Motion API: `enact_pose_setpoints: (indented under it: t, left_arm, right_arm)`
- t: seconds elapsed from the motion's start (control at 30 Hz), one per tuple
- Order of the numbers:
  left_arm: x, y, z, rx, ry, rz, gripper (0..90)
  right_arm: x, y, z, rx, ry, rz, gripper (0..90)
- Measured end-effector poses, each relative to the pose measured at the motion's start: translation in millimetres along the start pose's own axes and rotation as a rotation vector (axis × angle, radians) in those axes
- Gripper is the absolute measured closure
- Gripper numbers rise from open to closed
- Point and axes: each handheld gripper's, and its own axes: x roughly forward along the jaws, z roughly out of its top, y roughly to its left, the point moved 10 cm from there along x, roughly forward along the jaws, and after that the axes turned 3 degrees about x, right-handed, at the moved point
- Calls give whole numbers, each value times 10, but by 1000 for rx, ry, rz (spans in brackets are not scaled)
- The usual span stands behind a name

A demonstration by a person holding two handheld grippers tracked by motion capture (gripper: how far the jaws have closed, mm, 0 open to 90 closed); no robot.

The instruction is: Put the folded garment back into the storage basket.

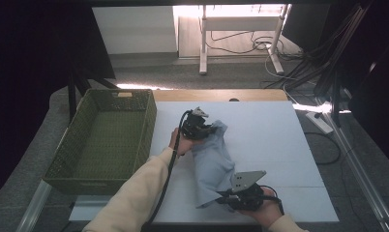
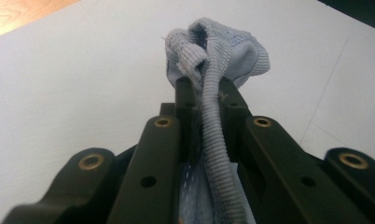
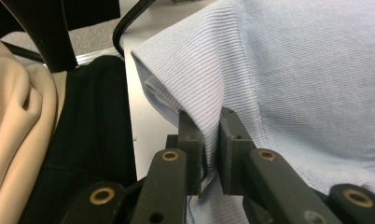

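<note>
Cloth [image 1: 212, 162] hangs stretched right of the basket [image 1: 67, 159]; left gripper [image 1: 205, 129] clamps its ribbed far edge; right gripper [image 1: 220, 197] clamps its near edge; bare counter [image 1: 275, 140] beyond.

The white table top [image 1: 275, 140] lies bare to the right of the light blue garment [image 1: 211, 164] and beyond it, so a hand can pass there freely. At the left the green woven basket [image 1: 103, 137] stands as a wall along the table edge. Between basket and garment there is a narrow free strip.
</note>
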Motion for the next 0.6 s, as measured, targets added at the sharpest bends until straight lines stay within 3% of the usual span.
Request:
enact_pose_setpoints:
  t: [0.27, 0.6]
  left_arm:
    - [-140, -2, 75, 9, -16, 8, 813]
    - [-278, -45, 172, 15, -38, -10, 813]
  right_arm:
    - [-60, -54, 59, 9, -35, -16, 814]
    - [-123, -79, 167, 14, -80, -28, 815]
